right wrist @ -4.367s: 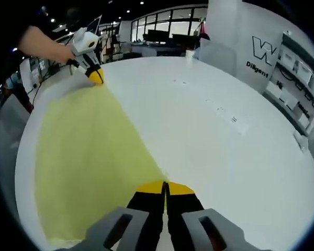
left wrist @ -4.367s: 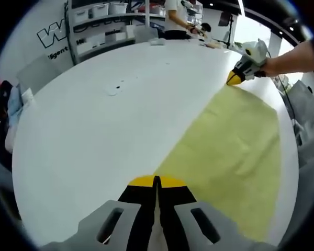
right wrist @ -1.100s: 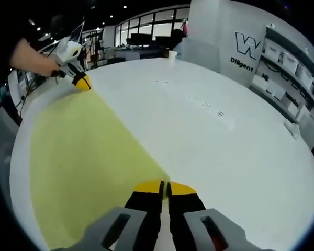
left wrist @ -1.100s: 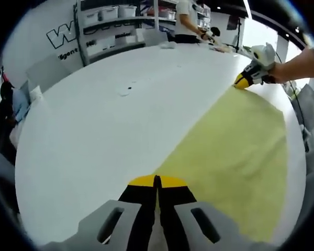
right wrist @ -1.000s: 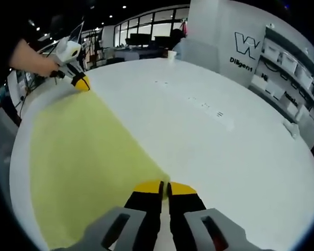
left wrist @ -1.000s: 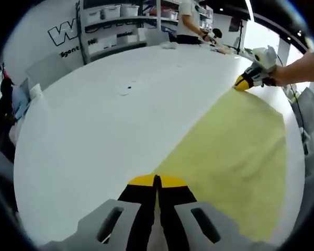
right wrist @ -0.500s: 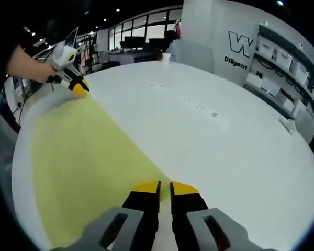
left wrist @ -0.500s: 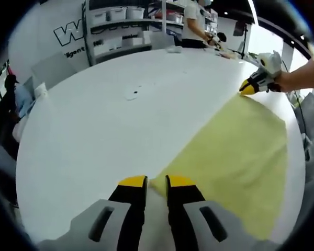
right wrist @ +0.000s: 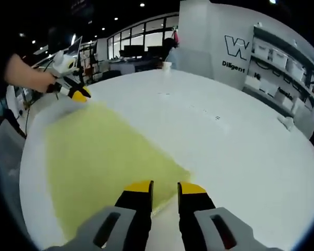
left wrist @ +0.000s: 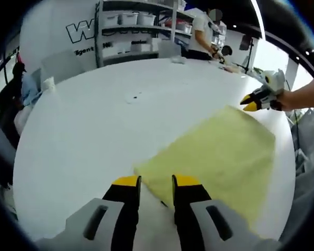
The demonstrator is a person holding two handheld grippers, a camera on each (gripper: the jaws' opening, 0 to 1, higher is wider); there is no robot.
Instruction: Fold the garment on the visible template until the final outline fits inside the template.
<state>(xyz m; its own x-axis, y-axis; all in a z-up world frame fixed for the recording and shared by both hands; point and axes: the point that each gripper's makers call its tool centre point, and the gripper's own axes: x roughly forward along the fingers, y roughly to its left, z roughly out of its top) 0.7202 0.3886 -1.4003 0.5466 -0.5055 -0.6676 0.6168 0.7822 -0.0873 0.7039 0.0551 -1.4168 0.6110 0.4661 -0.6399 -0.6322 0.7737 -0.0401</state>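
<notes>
Left gripper view: the left gripper (left wrist: 155,181) stands with its jaws apart, empty, just over the near corner of the garment (left wrist: 220,157), a pale yellow sheet lying flat on the white table (left wrist: 83,136). The right gripper (left wrist: 251,103) hangs at the far corner, jaws parted too. In the right gripper view the same holds: the right gripper (right wrist: 164,187) is open above its corner, and the left gripper (right wrist: 79,94) is open at the far one.

The garment looks thin, light and limp; it should fold without resistance but drag and wrinkle if pulled by one point. Corners or hem edges are the sensible places to pinch, both at once.

Half a second ago the jaws were only slightly parted at the corners, and a second ago both pairs were clamped on them; now the cloth is released and the corners lie a little beyond the fingertips.
</notes>
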